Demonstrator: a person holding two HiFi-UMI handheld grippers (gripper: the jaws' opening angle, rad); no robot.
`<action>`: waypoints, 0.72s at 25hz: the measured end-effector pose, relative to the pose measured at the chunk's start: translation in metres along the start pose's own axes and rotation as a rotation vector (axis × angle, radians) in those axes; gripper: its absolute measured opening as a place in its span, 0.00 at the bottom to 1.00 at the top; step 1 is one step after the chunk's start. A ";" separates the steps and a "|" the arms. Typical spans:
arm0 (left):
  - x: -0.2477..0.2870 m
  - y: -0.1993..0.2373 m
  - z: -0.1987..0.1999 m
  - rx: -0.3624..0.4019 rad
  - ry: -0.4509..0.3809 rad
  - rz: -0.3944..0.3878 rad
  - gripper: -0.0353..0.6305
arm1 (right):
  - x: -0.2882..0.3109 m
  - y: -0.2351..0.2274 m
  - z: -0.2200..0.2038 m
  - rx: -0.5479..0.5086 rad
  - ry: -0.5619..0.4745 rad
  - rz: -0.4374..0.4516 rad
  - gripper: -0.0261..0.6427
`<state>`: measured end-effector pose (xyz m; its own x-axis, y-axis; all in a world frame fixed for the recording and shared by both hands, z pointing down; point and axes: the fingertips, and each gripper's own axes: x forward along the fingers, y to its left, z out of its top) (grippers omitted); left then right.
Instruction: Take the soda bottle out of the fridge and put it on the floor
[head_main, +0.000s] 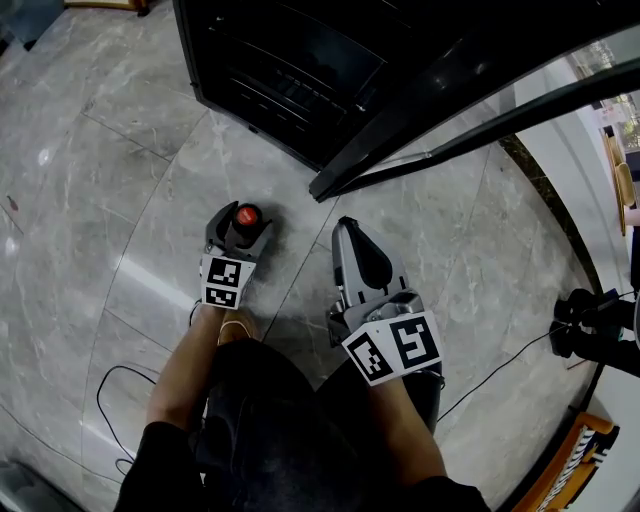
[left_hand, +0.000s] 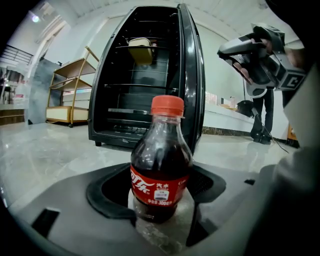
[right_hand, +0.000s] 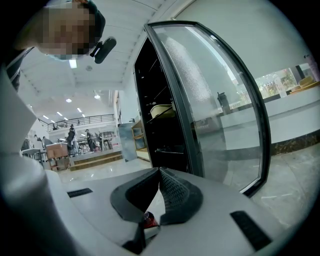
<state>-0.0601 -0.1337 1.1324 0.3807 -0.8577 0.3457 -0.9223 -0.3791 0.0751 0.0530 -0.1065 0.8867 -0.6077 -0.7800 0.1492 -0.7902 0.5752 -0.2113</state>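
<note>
Before fridge door (head_main: 400, 140) edge: left gripper (head_main: 240, 225) clamps soda bottle (left_hand: 161, 165); right gripper (head_main: 347, 225) closed.

Soda bottle (left_hand: 161, 165) on the floor (head_main: 100, 200) btw left gripper (head_main: 241, 224) jaws – fridge (head_main: 290, 60) right behind it, right gripper (head_main: 347, 226) on its right.

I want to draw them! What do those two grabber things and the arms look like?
Both the left gripper and right gripper are grey with black pads. Each carries a white cube with black square markers. The sleeves are black.
</note>
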 end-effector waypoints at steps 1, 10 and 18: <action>0.000 0.000 -0.001 -0.013 -0.001 0.004 0.52 | -0.001 0.000 0.001 0.000 -0.001 -0.001 0.07; -0.004 0.000 0.007 -0.069 -0.045 0.050 0.71 | -0.005 0.004 0.005 0.001 -0.005 0.003 0.07; -0.011 -0.003 0.018 -0.074 -0.046 0.029 0.73 | -0.003 0.005 0.001 0.016 0.012 0.012 0.07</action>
<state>-0.0601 -0.1295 1.1119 0.3550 -0.8837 0.3051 -0.9347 -0.3287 0.1354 0.0506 -0.1018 0.8844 -0.6179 -0.7701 0.1583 -0.7818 0.5804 -0.2280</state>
